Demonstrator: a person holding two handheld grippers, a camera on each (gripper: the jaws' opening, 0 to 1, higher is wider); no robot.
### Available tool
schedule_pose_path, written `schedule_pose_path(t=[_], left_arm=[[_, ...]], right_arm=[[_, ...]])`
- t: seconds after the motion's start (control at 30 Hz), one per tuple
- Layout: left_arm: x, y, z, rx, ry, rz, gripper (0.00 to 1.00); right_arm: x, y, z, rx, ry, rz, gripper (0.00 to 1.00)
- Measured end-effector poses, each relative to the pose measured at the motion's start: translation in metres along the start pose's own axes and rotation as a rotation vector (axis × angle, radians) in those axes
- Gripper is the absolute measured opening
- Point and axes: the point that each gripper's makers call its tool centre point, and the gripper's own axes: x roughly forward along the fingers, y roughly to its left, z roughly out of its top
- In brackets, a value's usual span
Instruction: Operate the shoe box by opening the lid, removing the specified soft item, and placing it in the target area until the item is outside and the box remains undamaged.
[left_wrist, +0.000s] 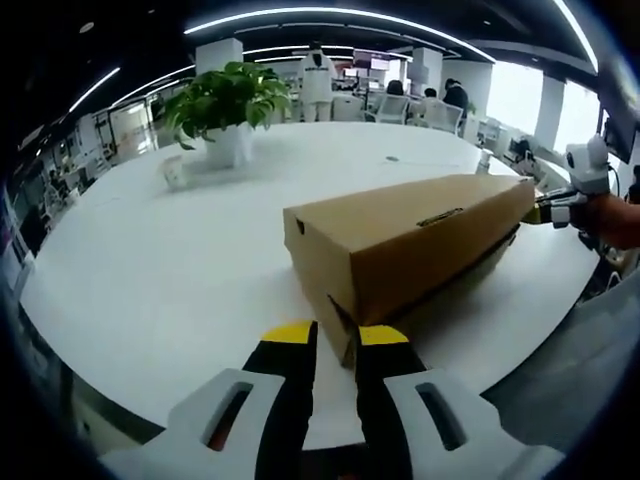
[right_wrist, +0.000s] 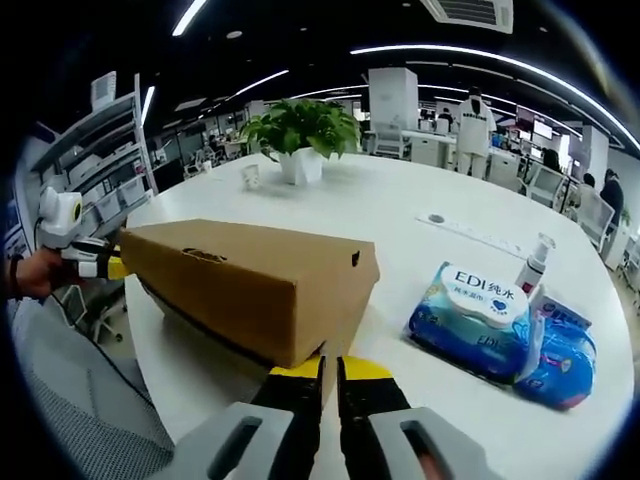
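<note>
A brown cardboard shoe box (left_wrist: 420, 235) lies lengthwise on the white table (left_wrist: 180, 260). Its lid sits slightly raised, with a dark gap under the long edge. My left gripper (left_wrist: 338, 335) is shut on the lid's near end flap, yellow fingertips on either side of the corner. At the box's far end the right gripper (left_wrist: 556, 210) touches the lid. In the right gripper view the box (right_wrist: 250, 280) runs away to the left. There my right gripper (right_wrist: 330, 370) is shut on the lid's near edge, and the left gripper (right_wrist: 98, 262) holds the opposite end.
A potted plant (right_wrist: 300, 135) and a small glass (right_wrist: 250, 177) stand at the back of the table (right_wrist: 400, 210). Right of the box lie a wet-wipes pack (right_wrist: 480, 320), a blue pack (right_wrist: 565, 360) and a small bottle (right_wrist: 535, 265). People and chairs are behind.
</note>
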Motion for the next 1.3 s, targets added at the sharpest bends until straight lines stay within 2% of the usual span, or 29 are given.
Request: schedule_pose_path(t=[1.3], left_arm=[[-0.002,-0.006,-0.012,0.011,0.029,-0.028,0.12]], right_arm=[[0.005,-0.001,-0.019,-0.001,0.043,-0.002,0.0]])
